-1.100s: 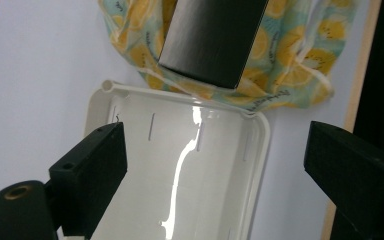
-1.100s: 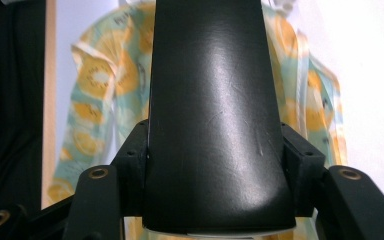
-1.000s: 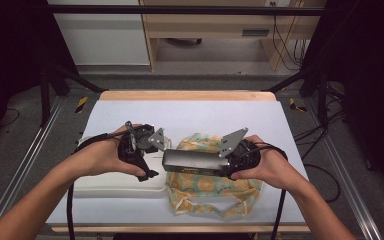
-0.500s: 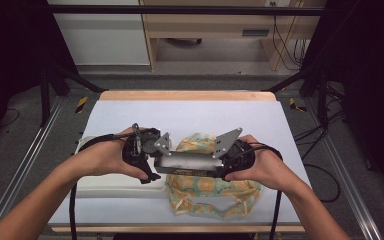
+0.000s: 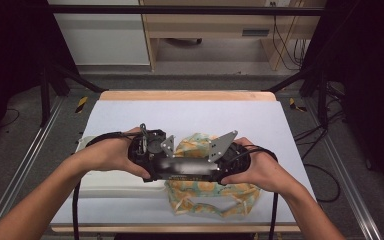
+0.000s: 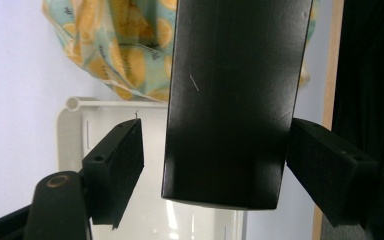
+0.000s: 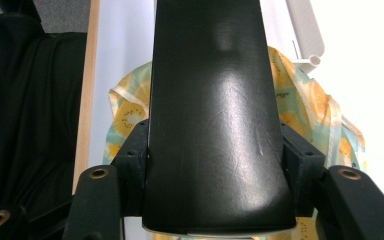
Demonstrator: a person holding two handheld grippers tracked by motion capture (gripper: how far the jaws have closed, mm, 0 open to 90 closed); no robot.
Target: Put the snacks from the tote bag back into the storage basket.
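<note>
Right gripper (image 5: 215, 167) clamped on one end of a long, glossy black flat case (image 5: 187, 170); its jaws press both sides in the right gripper view. Left gripper (image 5: 155, 160) set around the other end, jaws spread, a gap showing on at least one side, so no grip there yet. Case held level between the two hands, above a crumpled orange-and-teal fruit-print cloth (image 5: 210, 200) lying on the white bench (image 5: 260, 125). White plastic tray (image 5: 105, 182) just beside the cloth. Step looks like a handover or two-handed hold; next, the left jaws should close squarely on the case.
</note>
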